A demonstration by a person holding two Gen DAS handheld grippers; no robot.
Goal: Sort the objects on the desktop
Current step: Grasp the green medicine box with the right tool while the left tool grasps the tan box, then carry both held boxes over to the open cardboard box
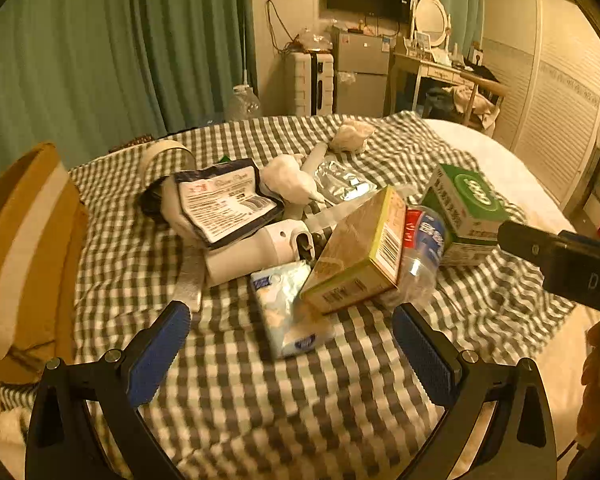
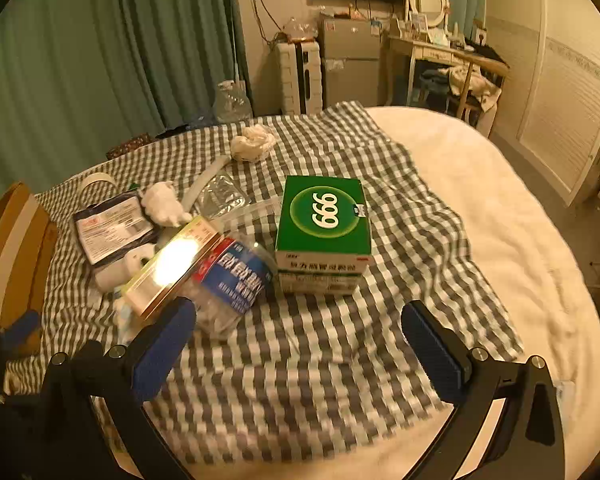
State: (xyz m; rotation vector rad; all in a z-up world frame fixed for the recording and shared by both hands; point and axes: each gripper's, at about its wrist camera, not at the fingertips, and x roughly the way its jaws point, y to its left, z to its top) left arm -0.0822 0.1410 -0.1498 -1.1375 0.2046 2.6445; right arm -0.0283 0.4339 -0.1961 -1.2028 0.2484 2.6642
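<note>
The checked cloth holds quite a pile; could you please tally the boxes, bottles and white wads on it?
Boxes: 2, green box and tan box
Bottles: 2, plastic bottle and white bottle
White wads: 2
Total: 6

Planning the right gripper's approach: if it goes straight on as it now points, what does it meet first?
Probably the green 999 box, lying ahead of the open right gripper; only checkered cloth lies between, though depth is unclear.

only clear read is "999" in white on the green box (image 2: 324, 216), seen upside down so it looks like 666. the crushed bottle (image 2: 236, 280) just left of it has a blue label in white chinese characters, too blurry to make out
</note>
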